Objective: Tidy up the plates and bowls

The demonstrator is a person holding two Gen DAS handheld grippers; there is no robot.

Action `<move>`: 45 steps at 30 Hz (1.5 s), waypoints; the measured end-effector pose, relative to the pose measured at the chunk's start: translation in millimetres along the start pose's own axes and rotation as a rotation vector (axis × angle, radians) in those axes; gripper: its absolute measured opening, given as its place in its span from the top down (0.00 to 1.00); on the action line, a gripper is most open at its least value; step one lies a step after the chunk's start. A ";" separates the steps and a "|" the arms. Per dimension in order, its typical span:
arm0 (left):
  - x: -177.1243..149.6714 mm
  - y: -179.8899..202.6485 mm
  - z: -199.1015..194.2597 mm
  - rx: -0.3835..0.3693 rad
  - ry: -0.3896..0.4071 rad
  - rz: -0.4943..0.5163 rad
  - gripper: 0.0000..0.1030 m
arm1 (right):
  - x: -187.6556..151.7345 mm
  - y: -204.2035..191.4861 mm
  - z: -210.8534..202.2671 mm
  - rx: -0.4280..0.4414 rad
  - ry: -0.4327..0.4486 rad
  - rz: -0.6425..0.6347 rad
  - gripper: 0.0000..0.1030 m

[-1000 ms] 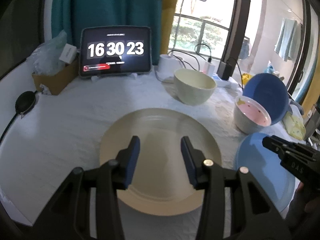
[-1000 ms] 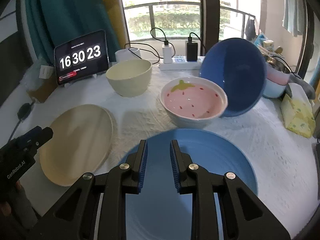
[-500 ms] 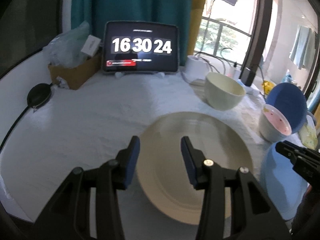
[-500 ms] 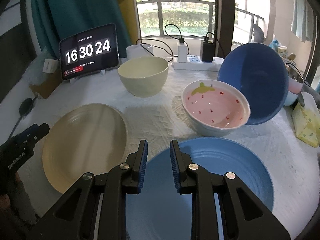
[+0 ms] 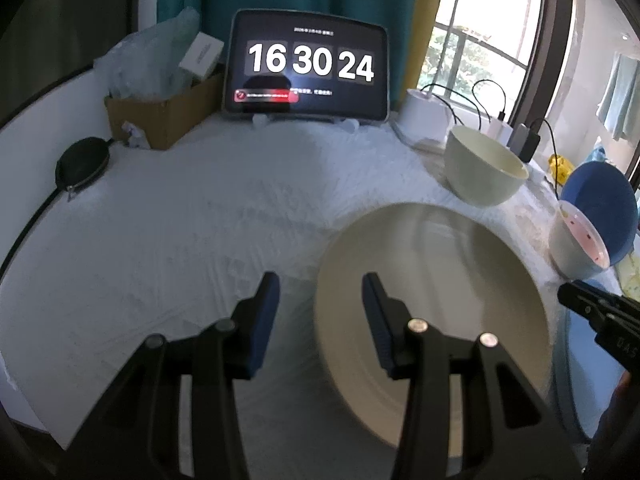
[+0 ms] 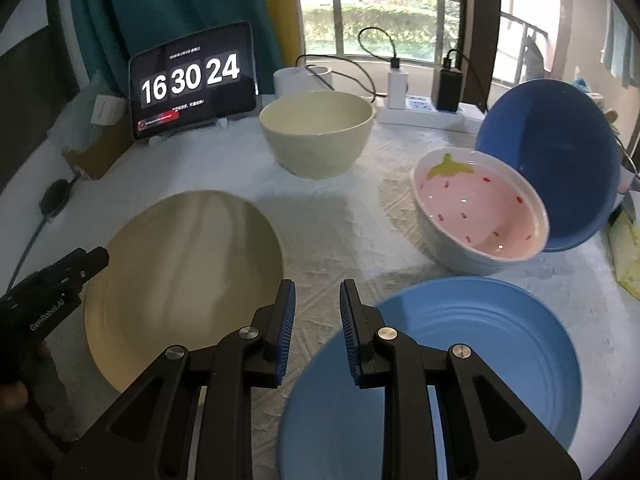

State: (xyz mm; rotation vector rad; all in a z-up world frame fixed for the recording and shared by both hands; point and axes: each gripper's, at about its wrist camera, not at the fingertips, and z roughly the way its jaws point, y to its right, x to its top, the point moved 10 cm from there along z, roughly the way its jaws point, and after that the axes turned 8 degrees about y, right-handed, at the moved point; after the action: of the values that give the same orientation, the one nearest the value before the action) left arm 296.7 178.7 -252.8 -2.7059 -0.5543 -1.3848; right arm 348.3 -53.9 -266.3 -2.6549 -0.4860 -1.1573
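In the left wrist view the left gripper (image 5: 320, 292) hangs low in the frame with its jaws apart and nothing between them, its right finger over the left rim of the cream plate (image 5: 452, 304). In the right wrist view the right gripper (image 6: 317, 300), released too, sits bottom centre between that plate and the blue plate (image 6: 480, 344). Behind stand a cream bowl (image 6: 318, 136), a strawberry-patterned bowl (image 6: 480, 212) and a tilted blue bowl (image 6: 560, 152).
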 end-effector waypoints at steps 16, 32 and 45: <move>-15.4 6.1 24.2 -0.034 -0.089 0.016 0.56 | -10.2 -14.8 28.5 0.053 -0.101 -0.010 0.60; -18.6 21.4 26.2 -0.066 -0.103 0.084 0.57 | -21.3 -31.8 46.6 0.058 -0.177 -0.081 0.71; -17.9 20.4 18.4 -0.066 -0.085 0.084 0.63 | -15.8 -25.0 36.6 0.064 -0.148 -0.052 0.80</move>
State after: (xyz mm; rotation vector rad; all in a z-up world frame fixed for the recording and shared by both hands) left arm 308.3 158.2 -275.6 -2.8155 -0.4019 -1.2952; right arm 353.3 -22.7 -301.1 -2.6990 -0.6104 -0.9456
